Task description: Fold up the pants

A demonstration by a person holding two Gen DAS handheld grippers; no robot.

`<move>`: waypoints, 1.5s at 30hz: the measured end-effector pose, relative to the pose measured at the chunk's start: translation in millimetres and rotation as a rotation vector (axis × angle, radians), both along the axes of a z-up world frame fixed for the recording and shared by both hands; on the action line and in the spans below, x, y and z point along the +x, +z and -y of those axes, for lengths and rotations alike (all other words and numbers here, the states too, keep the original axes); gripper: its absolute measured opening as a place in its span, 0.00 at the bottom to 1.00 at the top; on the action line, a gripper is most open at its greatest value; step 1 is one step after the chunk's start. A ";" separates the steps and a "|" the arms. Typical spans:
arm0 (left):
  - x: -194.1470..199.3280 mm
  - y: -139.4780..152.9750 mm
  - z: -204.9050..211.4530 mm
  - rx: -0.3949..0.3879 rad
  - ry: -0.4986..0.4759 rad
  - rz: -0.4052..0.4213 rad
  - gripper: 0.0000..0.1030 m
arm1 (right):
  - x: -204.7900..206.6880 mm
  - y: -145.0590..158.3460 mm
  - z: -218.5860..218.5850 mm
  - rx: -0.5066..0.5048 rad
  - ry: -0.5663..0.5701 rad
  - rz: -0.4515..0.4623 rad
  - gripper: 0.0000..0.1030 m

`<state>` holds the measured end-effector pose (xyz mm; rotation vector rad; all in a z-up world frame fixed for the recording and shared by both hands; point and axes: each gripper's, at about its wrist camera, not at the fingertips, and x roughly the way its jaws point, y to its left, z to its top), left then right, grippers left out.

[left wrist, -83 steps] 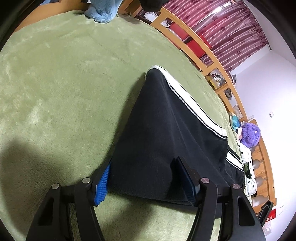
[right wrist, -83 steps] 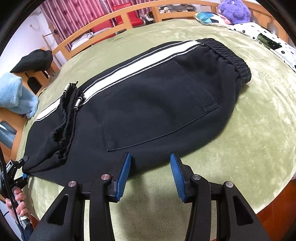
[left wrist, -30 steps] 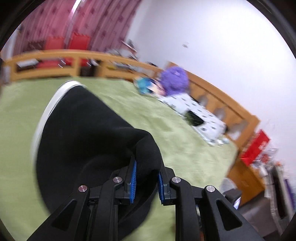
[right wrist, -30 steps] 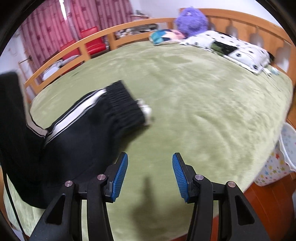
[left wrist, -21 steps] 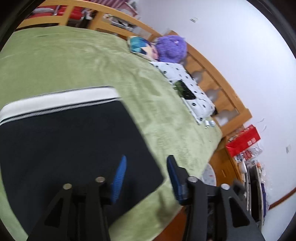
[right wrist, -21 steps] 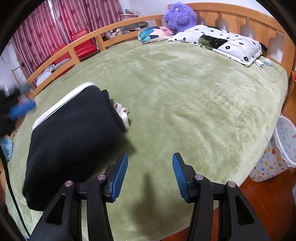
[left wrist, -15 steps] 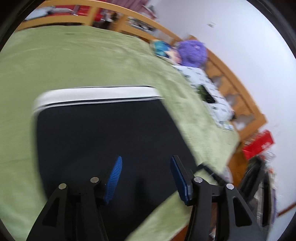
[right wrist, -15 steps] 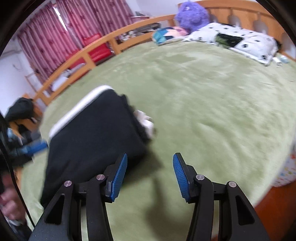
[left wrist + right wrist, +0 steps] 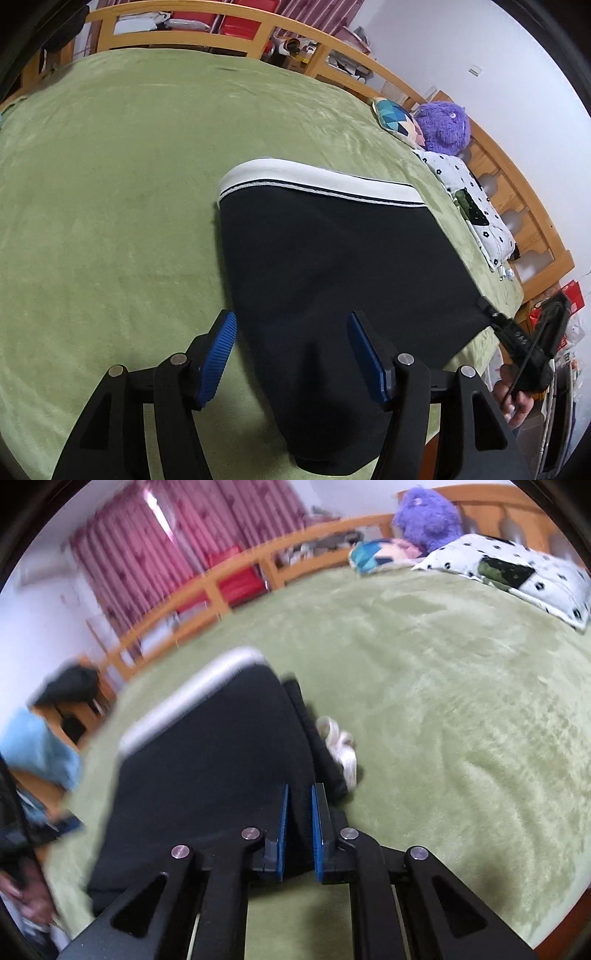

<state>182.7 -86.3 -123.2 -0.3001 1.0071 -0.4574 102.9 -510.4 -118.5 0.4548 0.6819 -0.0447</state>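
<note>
Black track pants [image 9: 332,266], knit, folded to a flat slab with a white side stripe, lie on the plush green bed [image 9: 110,221]. Left gripper [image 9: 291,354]: jaws just opened, half-wide, astride the near edge, not pinching. Right gripper [image 9: 299,827]: jaws just closed, clamped on the waistband-side edge.

I am seeing no lettering, brand, number or sign that I can read in either wrist view; nothing in view is showing print sharp enough to make out, and the right view is blurring.
</note>
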 end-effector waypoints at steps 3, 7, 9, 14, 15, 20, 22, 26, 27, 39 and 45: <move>6.9 -7.4 2.3 -0.007 -0.004 -0.007 0.62 | 7.1 -15.1 -2.9 -0.063 -0.029 -0.067 0.11; 23.7 -28.1 0.8 -0.005 0.007 -0.071 0.63 | 22.5 -42.4 0.2 -0.044 -0.010 -0.182 0.22; 32.3 -38.0 -1.7 -0.022 0.016 -0.099 0.64 | 24.8 -28.6 6.6 -0.064 -0.006 -0.155 0.48; 55.5 -71.2 4.4 -0.068 0.015 -0.180 0.66 | 65.3 -25.7 18.6 0.030 0.079 -0.167 0.67; 57.1 -74.8 6.2 -0.084 0.015 -0.184 0.66 | 76.9 -36.5 14.5 0.032 0.104 -0.220 0.67; 65.8 -83.7 15.7 -0.154 0.024 -0.189 0.63 | 92.1 -63.9 14.9 0.107 0.138 -0.204 0.83; 68.1 -84.7 18.6 -0.168 0.035 -0.196 0.54 | 95.7 -76.8 22.8 0.218 0.130 -0.209 0.88; 67.0 -73.4 17.2 -0.184 0.036 -0.166 0.20 | 98.5 -73.8 11.7 0.206 0.167 -0.183 0.72; 68.4 -68.0 17.5 -0.189 0.031 -0.154 0.17 | 94.8 -71.6 8.3 0.188 0.150 -0.169 0.67; 39.6 5.4 -83.4 -0.169 0.044 -0.001 0.11 | 72.9 -8.8 -94.3 0.208 0.158 -0.061 0.20; 24.5 9.0 -194.1 -0.071 0.165 -0.010 0.12 | 77.2 -22.7 -197.2 0.265 0.327 -0.056 0.20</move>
